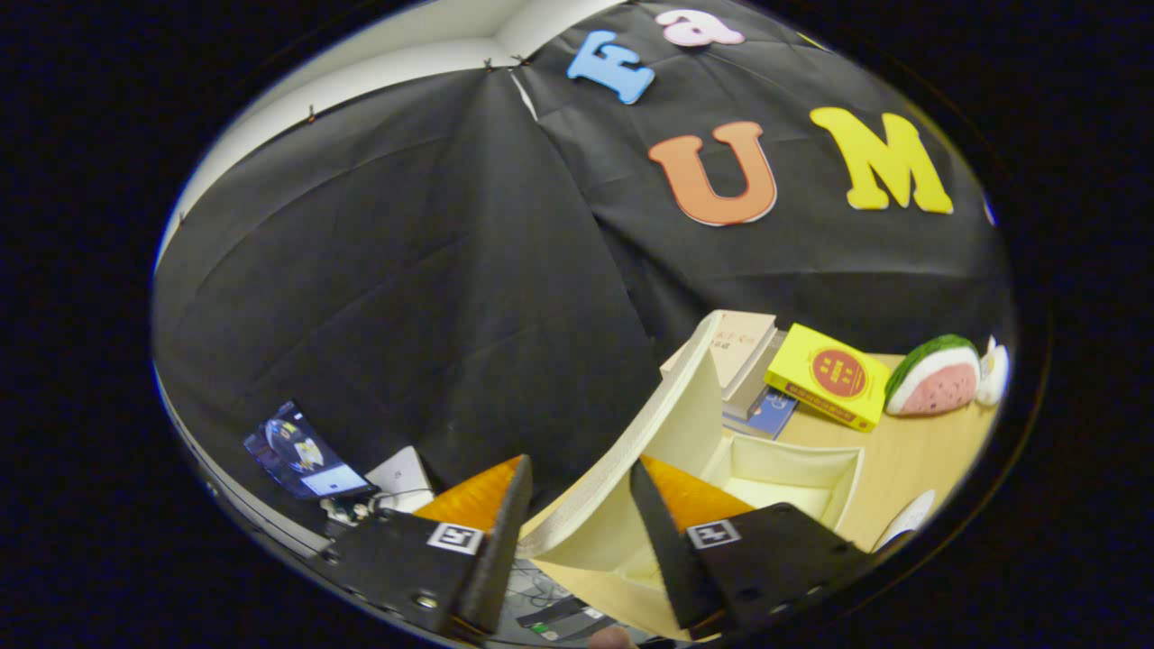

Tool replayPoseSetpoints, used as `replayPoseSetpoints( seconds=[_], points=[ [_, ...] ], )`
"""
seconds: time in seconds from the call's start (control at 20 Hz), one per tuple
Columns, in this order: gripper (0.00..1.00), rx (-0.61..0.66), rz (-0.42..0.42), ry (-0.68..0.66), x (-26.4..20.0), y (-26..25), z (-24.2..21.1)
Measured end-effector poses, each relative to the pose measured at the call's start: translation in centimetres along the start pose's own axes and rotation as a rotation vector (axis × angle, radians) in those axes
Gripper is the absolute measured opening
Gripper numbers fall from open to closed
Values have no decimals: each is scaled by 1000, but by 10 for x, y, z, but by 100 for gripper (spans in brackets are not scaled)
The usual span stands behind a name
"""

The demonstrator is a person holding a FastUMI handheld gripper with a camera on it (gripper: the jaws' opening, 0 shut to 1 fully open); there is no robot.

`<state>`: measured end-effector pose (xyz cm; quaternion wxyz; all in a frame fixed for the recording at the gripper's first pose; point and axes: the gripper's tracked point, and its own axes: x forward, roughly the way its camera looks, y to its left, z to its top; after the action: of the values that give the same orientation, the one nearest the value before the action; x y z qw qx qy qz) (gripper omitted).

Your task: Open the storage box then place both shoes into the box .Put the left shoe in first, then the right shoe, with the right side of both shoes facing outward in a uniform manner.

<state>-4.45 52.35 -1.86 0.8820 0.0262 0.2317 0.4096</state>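
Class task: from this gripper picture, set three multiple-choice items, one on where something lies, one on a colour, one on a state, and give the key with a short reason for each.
1. Where is the watermelon slice toy?
A. inside the storage box
B. on the table beyond the box, beside the yellow book
C. between the fingers

2. What colour is the book next to that toy?
A. yellow
B. green
C. white

3. How does the storage box lid stand?
A. shut flat
B. lifted off and on the floor
C. raised, in the gap of the gripper

Key: 1 B, it rests on the table past the storage box; 2 A, its cover is yellow with a red disc; 3 C, the flap stands up, the box interior shows.
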Motion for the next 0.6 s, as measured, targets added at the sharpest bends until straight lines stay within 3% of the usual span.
replayPoseSetpoints(
  seconds=[0.05, 0.15, 0.6],
  points=[
    [80, -40, -11, -10, -1, 4, 1],
    [86, -78, -15, -29, 3, 18, 4],
    [89, -90, -57, -83, -15, -3, 11]
  ],
)
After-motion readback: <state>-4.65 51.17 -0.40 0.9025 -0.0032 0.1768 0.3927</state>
